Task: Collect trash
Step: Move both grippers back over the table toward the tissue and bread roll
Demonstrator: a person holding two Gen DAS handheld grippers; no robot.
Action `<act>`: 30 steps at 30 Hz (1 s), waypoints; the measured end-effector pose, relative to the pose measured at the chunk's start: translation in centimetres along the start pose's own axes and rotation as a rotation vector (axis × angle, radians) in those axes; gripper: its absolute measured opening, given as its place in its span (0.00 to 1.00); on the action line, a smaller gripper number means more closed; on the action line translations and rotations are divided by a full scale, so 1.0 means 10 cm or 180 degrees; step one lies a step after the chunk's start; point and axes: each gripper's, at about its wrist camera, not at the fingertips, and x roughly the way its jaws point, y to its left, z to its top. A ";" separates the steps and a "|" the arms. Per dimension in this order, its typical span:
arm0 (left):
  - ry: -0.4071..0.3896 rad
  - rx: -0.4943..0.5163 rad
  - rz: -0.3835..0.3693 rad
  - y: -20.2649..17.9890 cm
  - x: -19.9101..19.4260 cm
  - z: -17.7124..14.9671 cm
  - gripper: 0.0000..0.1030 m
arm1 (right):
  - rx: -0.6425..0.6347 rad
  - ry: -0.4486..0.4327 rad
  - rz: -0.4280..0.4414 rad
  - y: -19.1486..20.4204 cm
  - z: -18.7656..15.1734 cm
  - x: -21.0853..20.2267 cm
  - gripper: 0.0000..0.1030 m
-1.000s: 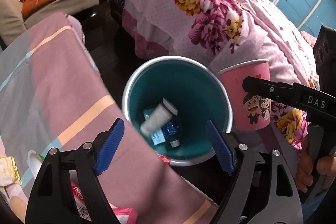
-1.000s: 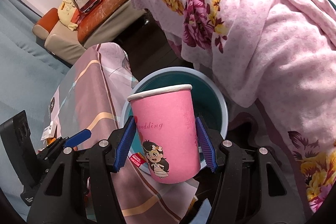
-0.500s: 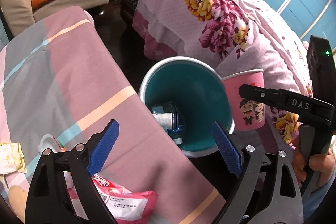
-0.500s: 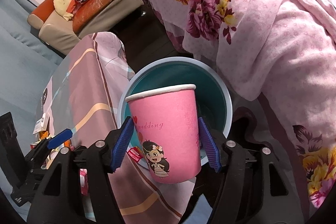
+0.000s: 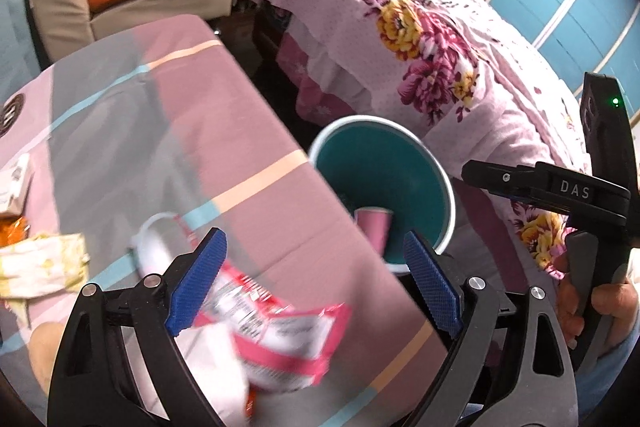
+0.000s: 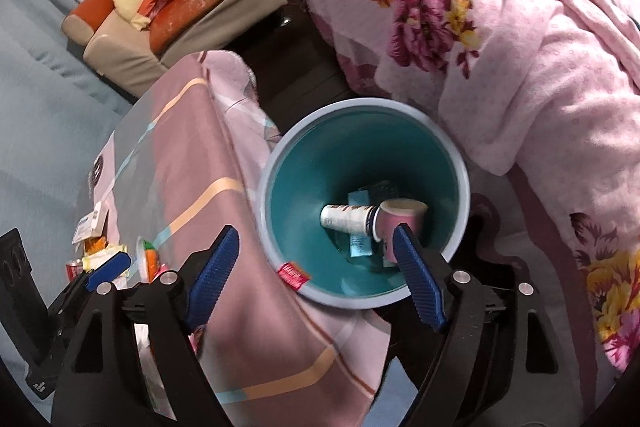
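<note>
Pink paper cup (image 6: 402,217) on its side at the bottom of the teal bin (image 6: 460,163), rim touching a white bottle (image 6: 346,219); pink-and-white wrapper (image 5: 280,331) flat on the striped tablecloth (image 5: 160,115), blurred.

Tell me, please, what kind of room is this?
Probably a lived-in bedroom or bed-sitting room at home: a bed under a pink floral blanket, a worn sofa behind, and a teal waste bin beside a cloth-covered table.
</note>
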 end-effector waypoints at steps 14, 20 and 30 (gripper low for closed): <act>-0.0311 -0.0350 0.0247 0.84 -0.77 -0.47 0.89 | -0.0611 0.0159 0.0098 1.08 -0.36 -0.03 0.76; -0.0420 -0.0526 0.0389 1.32 -1.08 -0.71 0.89 | -0.1000 0.0286 0.0115 1.69 -0.59 0.03 0.77; -0.0480 -0.0948 0.0746 2.29 -1.50 -1.23 0.89 | -0.1724 0.0583 0.0203 2.72 -1.09 0.31 0.80</act>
